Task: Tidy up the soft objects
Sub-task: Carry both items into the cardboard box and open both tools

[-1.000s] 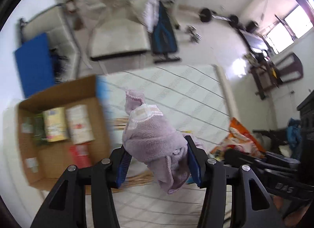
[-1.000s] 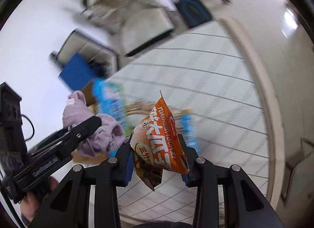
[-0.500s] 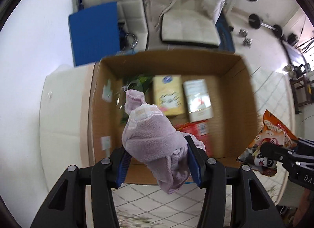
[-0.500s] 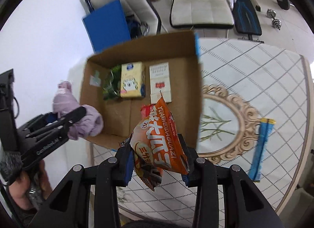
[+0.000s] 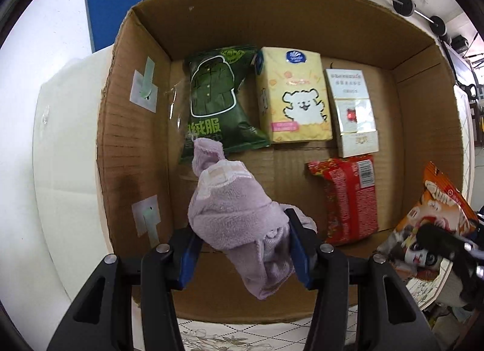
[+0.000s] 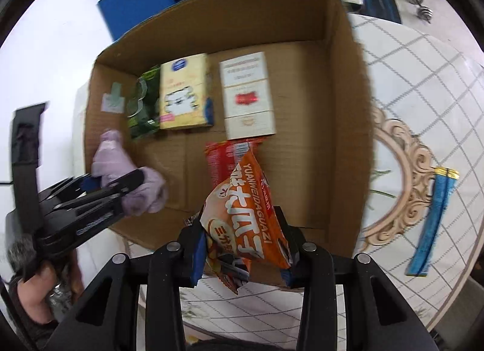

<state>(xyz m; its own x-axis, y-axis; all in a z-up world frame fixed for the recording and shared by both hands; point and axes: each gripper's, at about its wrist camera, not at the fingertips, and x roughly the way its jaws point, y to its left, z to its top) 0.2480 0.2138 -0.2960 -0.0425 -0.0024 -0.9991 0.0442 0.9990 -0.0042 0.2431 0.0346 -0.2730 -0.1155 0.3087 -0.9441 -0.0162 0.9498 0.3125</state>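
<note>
Left gripper [image 5: 242, 248] clamped on towel [image 5: 239, 215] over the box [image 5: 302, 12] – right gripper [image 6: 242, 248] pinched snack bag [image 6: 245, 215] at box's near edge.

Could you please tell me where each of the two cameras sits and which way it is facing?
Left wrist: on the left gripper, looking down into the cardboard box; its jaws clamp a purple towel.
Right wrist: on the right gripper, above the box's near edge; its jaws clamp an orange snack bag.
Shared: the box, and each sees the other gripper.
</note>
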